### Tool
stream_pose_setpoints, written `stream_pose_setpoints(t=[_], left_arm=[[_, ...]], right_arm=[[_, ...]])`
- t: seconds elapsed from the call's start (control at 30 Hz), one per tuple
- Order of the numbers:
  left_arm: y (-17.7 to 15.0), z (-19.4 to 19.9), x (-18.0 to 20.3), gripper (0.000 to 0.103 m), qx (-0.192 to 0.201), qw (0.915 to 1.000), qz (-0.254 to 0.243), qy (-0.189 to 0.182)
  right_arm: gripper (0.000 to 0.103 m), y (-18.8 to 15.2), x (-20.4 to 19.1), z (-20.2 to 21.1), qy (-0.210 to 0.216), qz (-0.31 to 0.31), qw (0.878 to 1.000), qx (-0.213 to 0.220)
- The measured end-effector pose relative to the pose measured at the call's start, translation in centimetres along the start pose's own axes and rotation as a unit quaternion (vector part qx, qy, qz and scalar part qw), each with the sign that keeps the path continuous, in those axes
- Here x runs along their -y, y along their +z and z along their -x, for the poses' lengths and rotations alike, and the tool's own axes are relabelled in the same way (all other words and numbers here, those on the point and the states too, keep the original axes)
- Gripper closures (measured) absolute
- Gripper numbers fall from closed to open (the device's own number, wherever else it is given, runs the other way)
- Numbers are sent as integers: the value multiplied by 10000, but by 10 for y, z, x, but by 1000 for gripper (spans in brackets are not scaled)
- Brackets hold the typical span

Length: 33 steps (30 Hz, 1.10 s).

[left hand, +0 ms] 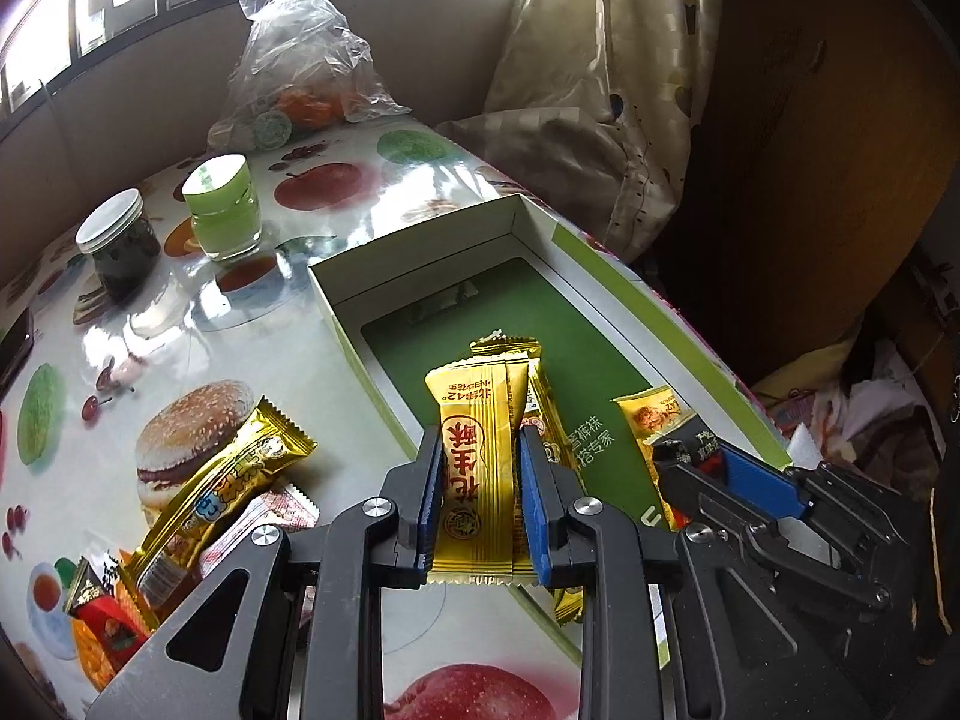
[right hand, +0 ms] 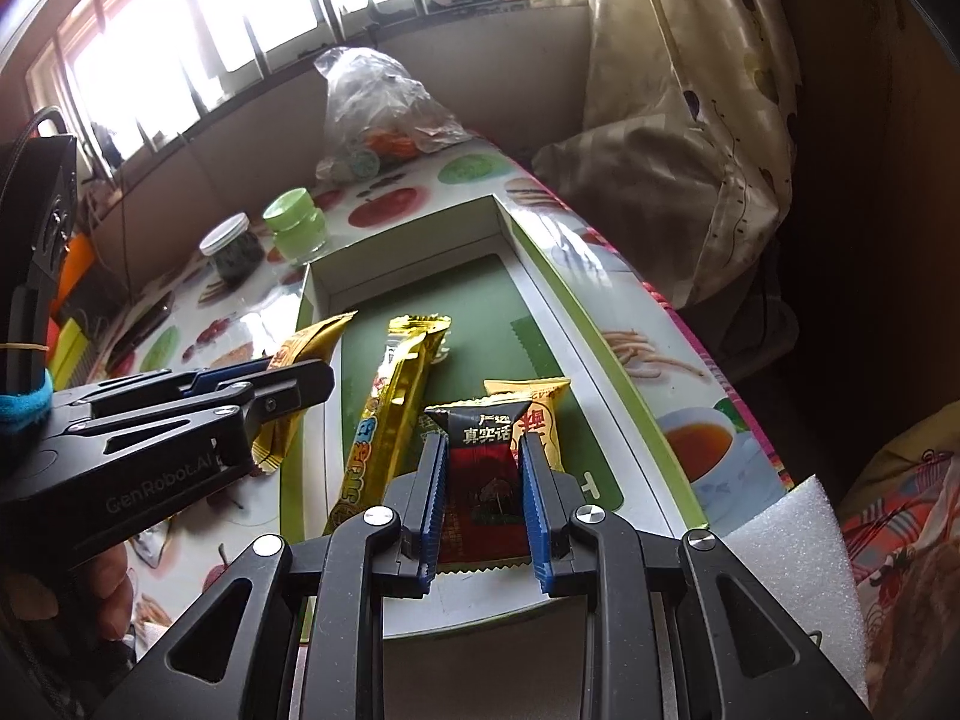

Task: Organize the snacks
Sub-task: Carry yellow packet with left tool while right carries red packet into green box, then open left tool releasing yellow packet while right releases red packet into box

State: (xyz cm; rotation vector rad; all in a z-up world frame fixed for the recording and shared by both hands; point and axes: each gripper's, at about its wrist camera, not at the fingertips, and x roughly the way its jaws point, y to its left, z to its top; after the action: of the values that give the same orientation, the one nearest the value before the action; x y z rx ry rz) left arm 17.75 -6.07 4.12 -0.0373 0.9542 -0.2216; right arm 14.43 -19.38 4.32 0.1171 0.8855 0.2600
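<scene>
Only left view shows loose snacks (left hand: 228, 480) outside box (left hand: 420, 252)

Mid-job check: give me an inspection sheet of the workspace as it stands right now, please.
Surface: table with glossy fruit-and-burger print cover.
Job's things: open green-lined box holds a long gold bar and a small yellow packet; more snacks lie on the table beside it.
Clutter: two jars, plastic bag.
Grippers: left gripper shut on yellow packet; right gripper shut on dark packet, both at the box.
Cables: dark cord by the wall.
Surroundings: barred window, curtain.
</scene>
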Motion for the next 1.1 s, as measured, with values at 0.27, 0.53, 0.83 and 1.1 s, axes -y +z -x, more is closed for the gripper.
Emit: stream_pose_setpoints(t=[0.27, 0.53, 0.83, 1.1], left_arm=[[3, -4, 0, 78, -31, 10000, 30, -18], [3, -6, 0, 75, -65, 9999, 46, -67], [2, -8, 1, 71, -87, 9999, 36, -141], [-2, -1, 4, 65, -22, 9998, 20, -171]], right_arm=[[80, -1, -5, -6, -59, 144, 9999, -20], [77, -2, -7, -6, -70, 152, 9999, -24], [72, -2, -6, -5, -127, 141, 9998, -36], [70, -4, -7, -3, -168, 164, 9997, -25]])
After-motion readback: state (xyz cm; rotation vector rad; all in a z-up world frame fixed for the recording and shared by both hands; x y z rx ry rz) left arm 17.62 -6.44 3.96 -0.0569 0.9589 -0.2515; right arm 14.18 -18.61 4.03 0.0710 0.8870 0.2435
